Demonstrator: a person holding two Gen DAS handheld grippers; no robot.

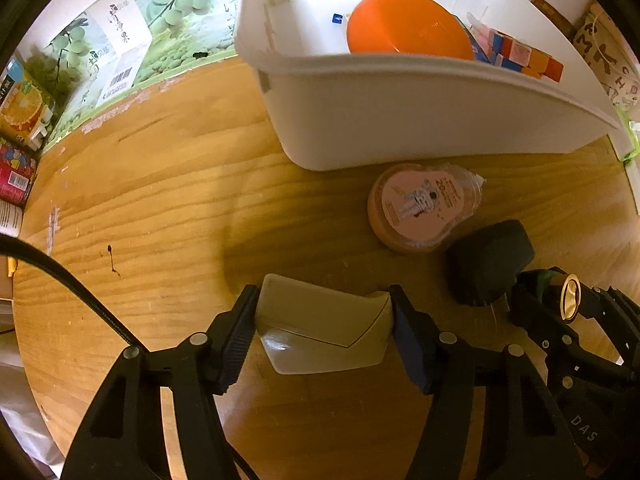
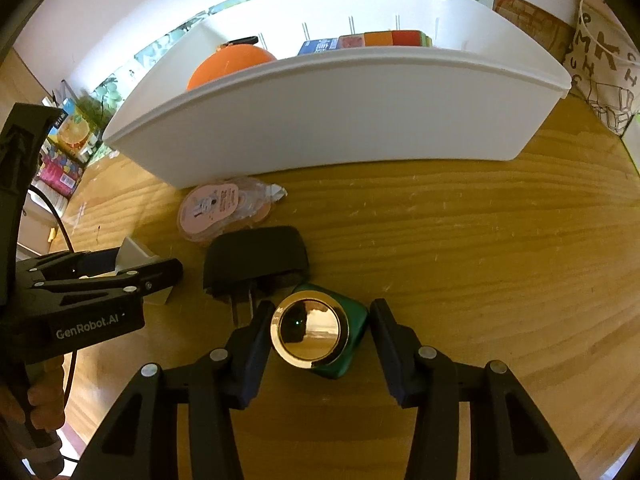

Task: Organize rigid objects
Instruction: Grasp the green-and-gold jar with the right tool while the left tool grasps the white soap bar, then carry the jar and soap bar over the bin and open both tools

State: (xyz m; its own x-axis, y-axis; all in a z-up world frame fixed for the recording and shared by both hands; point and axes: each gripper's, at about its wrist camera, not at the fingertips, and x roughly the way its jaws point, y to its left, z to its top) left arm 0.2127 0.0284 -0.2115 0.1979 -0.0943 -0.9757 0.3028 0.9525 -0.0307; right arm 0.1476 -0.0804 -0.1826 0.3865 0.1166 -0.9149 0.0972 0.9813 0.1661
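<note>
My left gripper (image 1: pixel 323 304) is shut on a beige wedge-shaped box (image 1: pixel 320 332), one pad pressed on each side, low over the wooden table (image 1: pixel 160 200). Just to its right, my right gripper (image 2: pixel 322 308) is closed around a green bottle with a round gold cap (image 2: pixel 310 330). Its left pad touches the bottle and its right pad is at the bottle's edge. Between the two grippers lies a black plug adapter (image 2: pixel 256 258), prongs toward me. A white bin (image 2: pixel 320 120) stands behind, holding an orange bowl (image 1: pixel 408 24) and coloured blocks (image 1: pixel 520 52).
A round pink-labelled pack (image 1: pixel 416 208) lies against the bin's front wall. Juice cartons (image 1: pixel 24 108) and a green printed box (image 1: pixel 168 28) line the back left. A printed cloth bag (image 2: pixel 604 80) sits at the right. A hand (image 2: pixel 44 400) grips the left tool.
</note>
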